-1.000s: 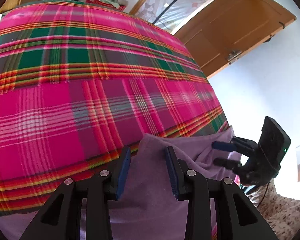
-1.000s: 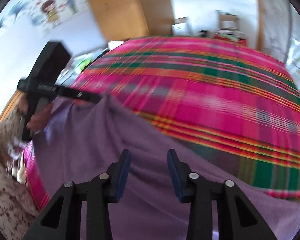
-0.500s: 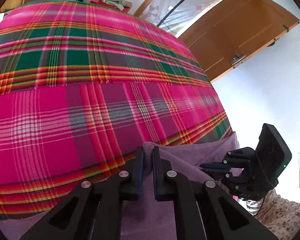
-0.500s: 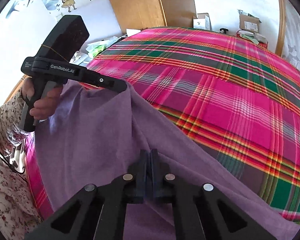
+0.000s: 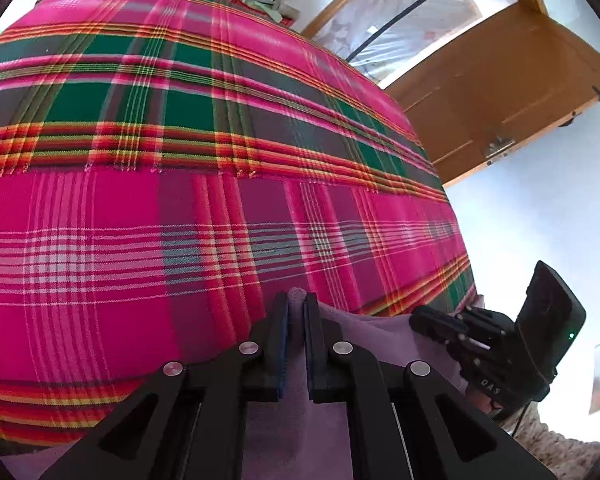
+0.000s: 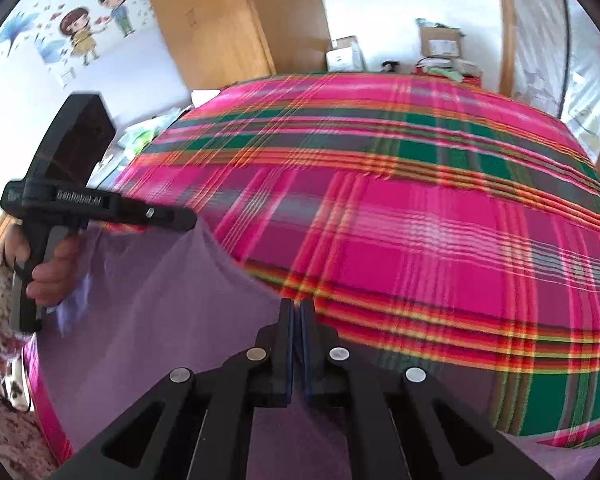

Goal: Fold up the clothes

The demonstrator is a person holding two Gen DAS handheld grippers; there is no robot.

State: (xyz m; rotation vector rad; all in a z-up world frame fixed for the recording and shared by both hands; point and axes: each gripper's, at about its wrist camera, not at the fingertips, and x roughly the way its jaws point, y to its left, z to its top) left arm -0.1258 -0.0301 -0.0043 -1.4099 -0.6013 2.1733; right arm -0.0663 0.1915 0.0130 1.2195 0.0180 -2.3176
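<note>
Both pairs of jaws, open a second ago with the purple cloth (image 6: pixel 148 320) lying slack between them, have just been closing and are now clamped on it. In the left wrist view a small tuft of the cloth's far edge is seen pinched between the pads of the left gripper (image 5: pixel 297 308), with the fabric running back under the tool. In the right wrist view the right gripper (image 6: pixel 297 312) is closed on the same edge further right, with only a thin fold of cloth between its pads. The cloth is spread over the near part of the bed (image 5: pixel 180 220), on the pink plaid cover, with its near end hanging off towards the person, whose hand (image 6: pixel 50 276) is wrapped round the left tool's handle. In that same view the cloth is drawn up into a taut slope from the right gripper to the tip of the left one, and the bed is smeared with motion blur. The two grasps appear to be set, so the fold proper can be judged about to begin: the held edge would probably be lifted and carried across. No fold is made yet. A thin pinch such as the right one could slip if pulled hard.
</note>
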